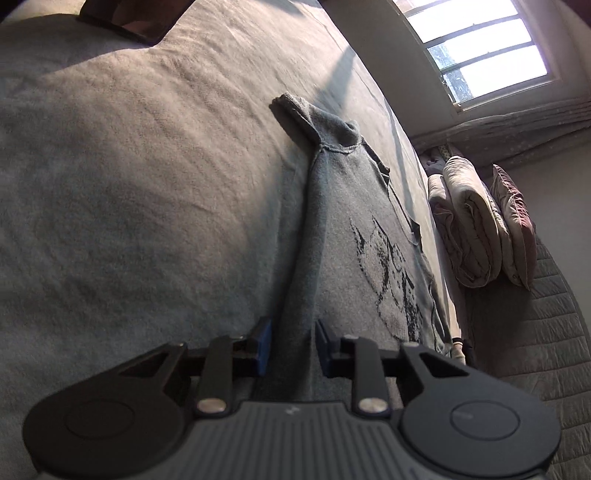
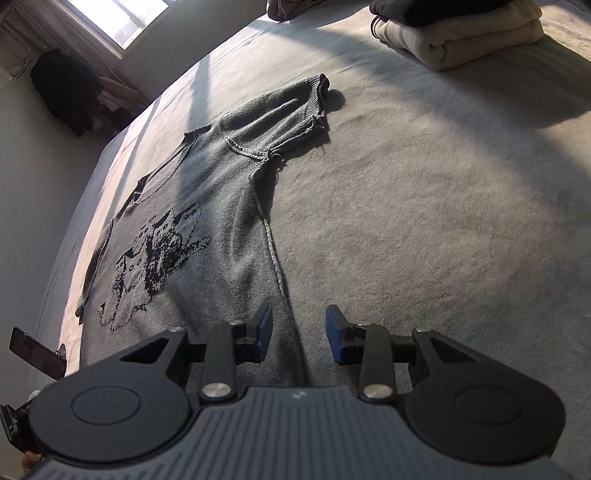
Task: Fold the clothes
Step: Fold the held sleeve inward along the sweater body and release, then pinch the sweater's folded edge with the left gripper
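Observation:
A grey knitted short-sleeved sweater (image 2: 207, 199) with a black pixel-style graphic (image 2: 159, 254) lies spread flat on the bed. In the left wrist view the same sweater (image 1: 354, 229) runs away from me, its sleeve (image 1: 306, 114) at the far end. My left gripper (image 1: 293, 343) is open, low over the sweater's bottom corner, with a raised fold of the side edge between its blue pads. My right gripper (image 2: 299, 334) is open too, straddling the other side seam (image 2: 279, 273) near the hem, one pad over the knit and one over the bed.
A grey bedspread (image 2: 424, 221) covers the bed. Folded cream and dark clothes (image 2: 461, 33) are stacked at its far right. Rolled bedding and a pillow (image 1: 480, 221) lean by the wall under a bright window (image 1: 480, 40). A dark phone-like object (image 2: 37, 356) sits at the bed's left edge.

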